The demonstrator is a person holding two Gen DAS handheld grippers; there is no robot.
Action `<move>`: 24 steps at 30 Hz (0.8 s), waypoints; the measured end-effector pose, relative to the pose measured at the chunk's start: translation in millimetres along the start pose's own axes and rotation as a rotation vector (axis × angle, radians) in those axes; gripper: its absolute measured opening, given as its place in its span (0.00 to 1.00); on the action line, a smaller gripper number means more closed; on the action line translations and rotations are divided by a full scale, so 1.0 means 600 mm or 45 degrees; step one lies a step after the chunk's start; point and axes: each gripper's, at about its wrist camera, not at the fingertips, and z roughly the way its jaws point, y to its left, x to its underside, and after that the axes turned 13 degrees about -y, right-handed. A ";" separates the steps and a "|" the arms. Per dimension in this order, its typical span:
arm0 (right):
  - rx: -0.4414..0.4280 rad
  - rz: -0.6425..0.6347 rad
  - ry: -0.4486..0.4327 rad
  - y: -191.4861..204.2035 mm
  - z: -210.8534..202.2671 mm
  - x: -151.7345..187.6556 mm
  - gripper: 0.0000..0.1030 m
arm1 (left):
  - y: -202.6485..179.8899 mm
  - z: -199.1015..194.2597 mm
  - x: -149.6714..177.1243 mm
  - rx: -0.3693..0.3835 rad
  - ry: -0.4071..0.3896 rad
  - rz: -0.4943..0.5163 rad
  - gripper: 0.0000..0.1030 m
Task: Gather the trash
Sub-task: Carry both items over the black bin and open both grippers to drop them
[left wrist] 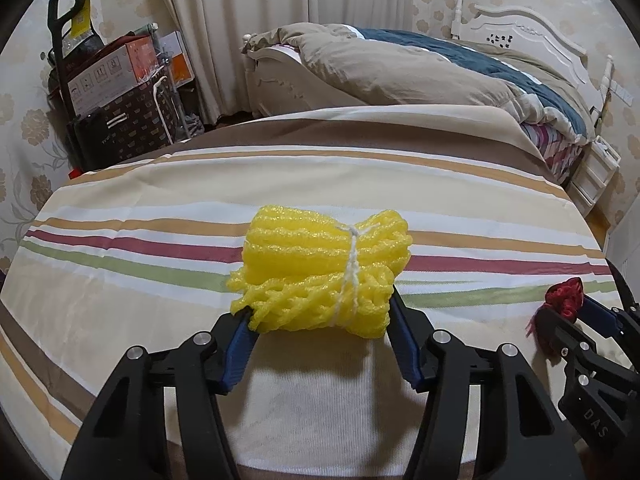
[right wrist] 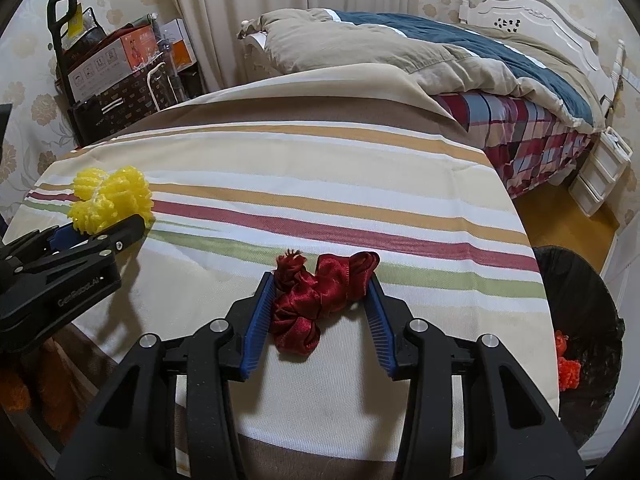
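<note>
A yellow foam net bundle (left wrist: 324,268) tied with white string lies on the striped tablecloth (left wrist: 160,208). My left gripper (left wrist: 320,316) has its blue pads against both sides of the bundle's near end. The bundle also shows in the right wrist view (right wrist: 110,198), with the left gripper (right wrist: 100,236) at it. A crumpled dark red ribbon (right wrist: 316,296) lies on the cloth between the pads of my right gripper (right wrist: 322,288), which touch it on both sides. The ribbon also shows in the left wrist view (left wrist: 564,298).
A bin lined with a black bag (right wrist: 580,320) stands right of the table, with orange trash (right wrist: 568,372) inside. A bed with a quilt (right wrist: 400,48) lies behind the table. Boxes and bags (left wrist: 120,92) are stacked at the back left. White drawers (right wrist: 604,176) stand by the bed.
</note>
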 end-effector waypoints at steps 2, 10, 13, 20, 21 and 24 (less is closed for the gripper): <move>0.000 0.001 0.000 0.000 -0.004 0.002 0.42 | 0.001 -0.007 0.002 0.001 -0.005 -0.002 0.57; -0.010 0.000 -0.018 0.006 -0.030 0.016 0.42 | -0.004 -0.057 0.018 0.019 -0.040 0.004 0.56; -0.015 0.004 -0.035 0.007 -0.053 0.025 0.42 | -0.008 -0.079 0.025 0.026 -0.056 -0.004 0.56; -0.015 0.008 -0.079 0.002 -0.112 0.049 0.42 | -0.025 -0.133 0.049 0.041 -0.100 0.005 0.56; -0.014 0.012 -0.084 0.001 -0.118 0.052 0.42 | -0.028 -0.140 0.052 0.047 -0.104 0.000 0.56; -0.005 0.017 -0.103 -0.007 -0.143 0.064 0.42 | -0.038 -0.157 0.058 0.061 -0.115 -0.016 0.56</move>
